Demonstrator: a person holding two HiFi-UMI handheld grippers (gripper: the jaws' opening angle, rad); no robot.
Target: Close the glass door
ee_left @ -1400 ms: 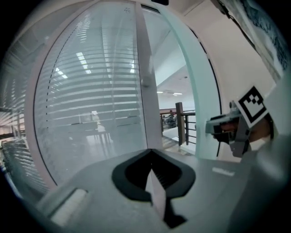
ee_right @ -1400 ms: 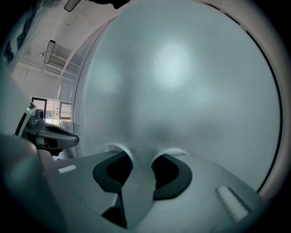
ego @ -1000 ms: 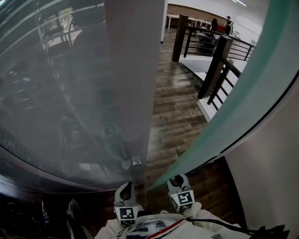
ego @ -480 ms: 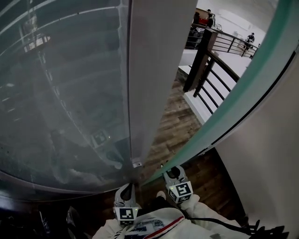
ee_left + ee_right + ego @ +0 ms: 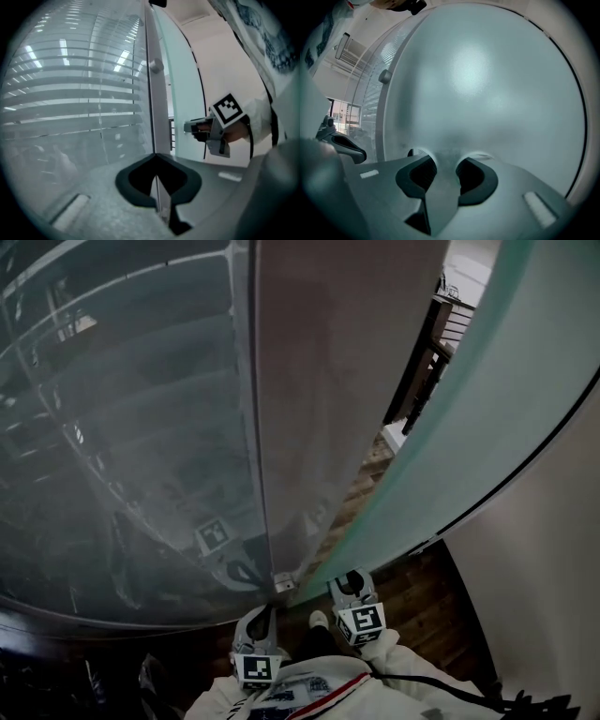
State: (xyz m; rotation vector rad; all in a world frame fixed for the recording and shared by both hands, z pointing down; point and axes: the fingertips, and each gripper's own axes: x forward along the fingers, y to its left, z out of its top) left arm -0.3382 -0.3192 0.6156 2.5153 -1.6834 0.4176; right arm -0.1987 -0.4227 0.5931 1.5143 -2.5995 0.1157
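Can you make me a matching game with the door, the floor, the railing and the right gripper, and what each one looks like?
Things:
1 door
2 floor
3 railing
4 right gripper

Looks:
A dark bars
B jaws apart
C greenish frosted glass
D brown wood

Pairs: 1-C, 2-D, 3-A, 4-B
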